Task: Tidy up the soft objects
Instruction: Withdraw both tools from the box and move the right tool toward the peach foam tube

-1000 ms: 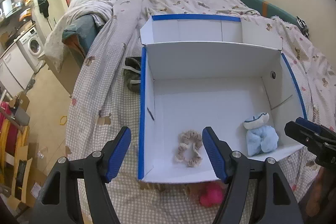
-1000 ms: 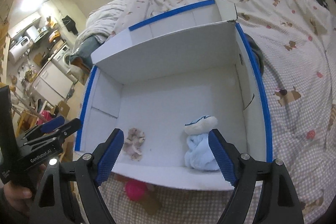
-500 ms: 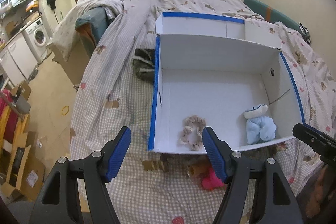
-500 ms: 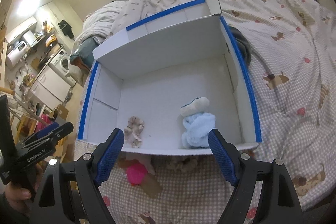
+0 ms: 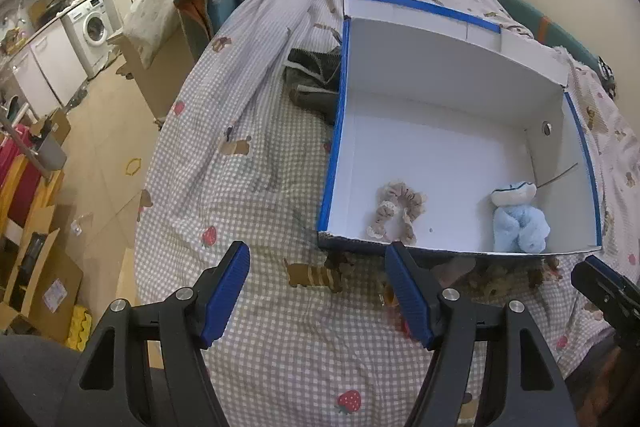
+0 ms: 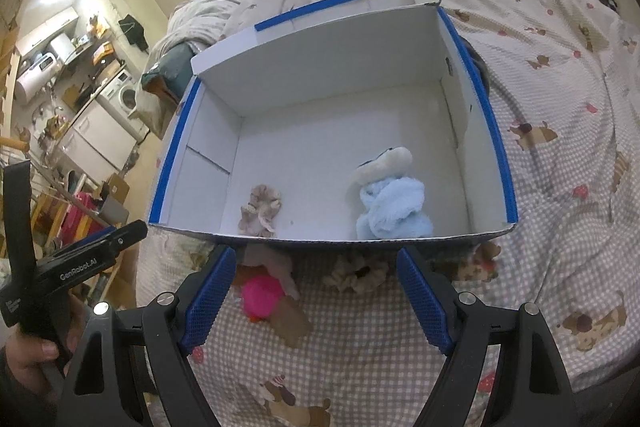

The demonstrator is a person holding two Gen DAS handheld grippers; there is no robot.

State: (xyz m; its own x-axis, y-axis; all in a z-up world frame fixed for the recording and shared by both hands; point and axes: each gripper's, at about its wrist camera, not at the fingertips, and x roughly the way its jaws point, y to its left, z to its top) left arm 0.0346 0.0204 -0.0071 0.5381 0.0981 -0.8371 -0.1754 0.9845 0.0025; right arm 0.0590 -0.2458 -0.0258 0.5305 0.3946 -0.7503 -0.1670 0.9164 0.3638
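Blue-padded jaws stand spread and empty on both my left gripper (image 5: pixel 318 287) and my right gripper (image 6: pixel 316 293), each hovering over the checked bedspread (image 6: pixel 360 355) just short of the box's near wall. Inside the white box (image 6: pixel 320 241) a beige scrunchie (image 6: pixel 260 209) and a light blue plush (image 6: pixel 394 205) lie apart on the floor, so I judge two pieces done. Left on the bedspread beside that wall are a pink toy (image 6: pixel 262 295) and another beige scrunchie (image 6: pixel 358 273).
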